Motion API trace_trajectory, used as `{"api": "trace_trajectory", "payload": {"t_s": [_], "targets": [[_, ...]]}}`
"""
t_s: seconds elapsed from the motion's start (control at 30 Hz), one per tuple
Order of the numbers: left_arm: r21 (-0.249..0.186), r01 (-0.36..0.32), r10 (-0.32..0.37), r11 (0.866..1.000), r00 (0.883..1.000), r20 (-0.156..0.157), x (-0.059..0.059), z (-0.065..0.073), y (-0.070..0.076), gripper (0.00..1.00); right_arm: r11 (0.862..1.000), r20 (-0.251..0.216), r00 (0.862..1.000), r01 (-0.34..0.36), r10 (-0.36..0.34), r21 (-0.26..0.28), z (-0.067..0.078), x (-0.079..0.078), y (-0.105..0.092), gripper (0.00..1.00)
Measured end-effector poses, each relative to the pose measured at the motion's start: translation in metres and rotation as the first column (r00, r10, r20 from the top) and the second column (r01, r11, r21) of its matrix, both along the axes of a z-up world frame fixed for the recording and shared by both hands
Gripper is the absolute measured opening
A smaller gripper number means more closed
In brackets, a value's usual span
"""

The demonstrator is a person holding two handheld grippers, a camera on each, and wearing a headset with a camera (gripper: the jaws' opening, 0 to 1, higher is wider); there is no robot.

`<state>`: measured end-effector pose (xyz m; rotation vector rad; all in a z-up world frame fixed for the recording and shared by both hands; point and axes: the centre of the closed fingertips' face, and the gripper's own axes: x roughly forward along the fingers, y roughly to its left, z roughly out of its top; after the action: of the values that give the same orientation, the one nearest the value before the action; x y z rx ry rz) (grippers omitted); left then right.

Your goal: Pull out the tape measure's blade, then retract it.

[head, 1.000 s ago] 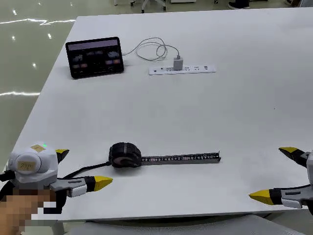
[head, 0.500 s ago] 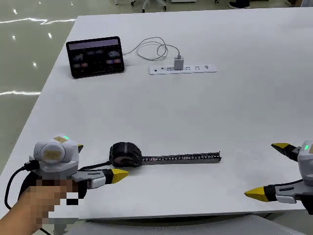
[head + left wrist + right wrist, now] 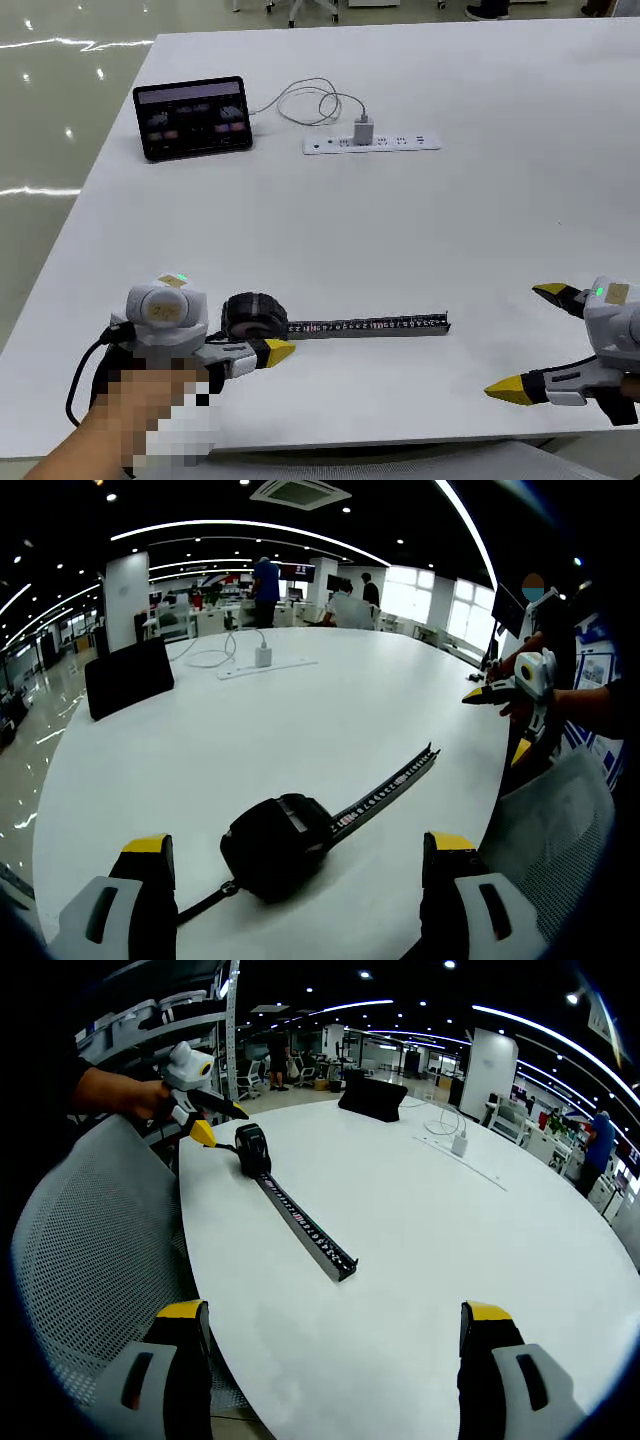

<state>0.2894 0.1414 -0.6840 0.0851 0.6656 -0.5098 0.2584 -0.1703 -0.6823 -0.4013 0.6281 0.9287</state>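
Bench (image 3: 400,230): white, open office behind.
Tape measure (image 3: 270,840): near front edge, blade (image 3: 385,790) out, lying flat.
Left tongs (image 3: 300,844): agape, flanking tape measure, apparently not touching.
Right tongs (image 3: 528,340): agape, well apart from blade.
Risk: uncontrolled release could whip blade back.

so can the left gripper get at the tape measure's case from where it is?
Probably yes. The left gripper has its jaws open, and the tape measure case sits just ahead between them on the table, with nothing else in the gap.
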Motion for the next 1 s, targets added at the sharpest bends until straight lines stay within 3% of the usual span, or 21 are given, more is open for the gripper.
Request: {"api": "trace_trajectory", "payload": {"t_s": [0.07,0.17,0.23,0.3,0.4,0.53,0.63,0.83,0.93,1.0], "targets": [[0.004,-0.002,0.002,1.000,1.000,-0.006,0.002,-0.002,-0.004,0.99,1.000,0.001,1.000,-0.007,0.007,-0.002,0.000,0.001,0.002,1.00],[-0.045,-0.058,0.057,0.997,0.998,-0.025,0.006,0.000,-0.010,0.99,1.000,0.002,1.000,-0.017,0.017,-0.010,0.000,0.004,0.004,1.00],[-0.022,-0.057,0.057,0.998,0.998,-0.012,0.007,-0.002,-0.014,0.99,1.000,0.001,1.000,-0.022,0.022,-0.010,0.000,0.005,0.006,1.00],[0.032,-0.065,0.065,0.997,0.998,0.009,0.009,-0.006,-0.014,1.00,1.000,0.000,1.000,-0.029,0.029,-0.013,0.000,0.005,0.009,1.00],[0.030,-0.097,0.097,0.995,0.995,0.007,0.009,-0.010,-0.018,1.00,0.999,-0.001,0.999,-0.038,0.038,-0.013,0.000,0.006,0.013,1.00],[0.050,-0.146,0.145,0.988,0.989,0.027,0.010,-0.012,-0.018,1.00,0.999,-0.003,0.999,-0.043,0.043,-0.012,0.000,0.006,0.017,1.00],[0.004,-0.199,0.199,0.980,0.980,0.018,0.013,-0.011,-0.018,1.00,0.999,-0.008,0.999,-0.051,0.051,-0.018,-0.002,0.006,0.019,1.00],[-0.018,-0.265,0.265,0.964,0.964,-0.003,0.019,-0.024,-0.011,1.00,0.997,-0.013,0.997,-0.071,0.071,-0.027,-0.006,0.009,0.025,1.00],[0.001,-0.287,0.287,0.958,0.957,0.033,0.022,-0.025,-0.006,1.00,0.996,-0.021,0.997,-0.081,0.080,-0.029,-0.010,0.012,0.026,1.00],[-0.015,-0.300,0.301,0.954,0.952,0.057,0.025,-0.020,-0.005,1.00,0.996,-0.027,0.996,-0.088,0.087,-0.034,-0.014,0.014,0.026,1.00]]}}
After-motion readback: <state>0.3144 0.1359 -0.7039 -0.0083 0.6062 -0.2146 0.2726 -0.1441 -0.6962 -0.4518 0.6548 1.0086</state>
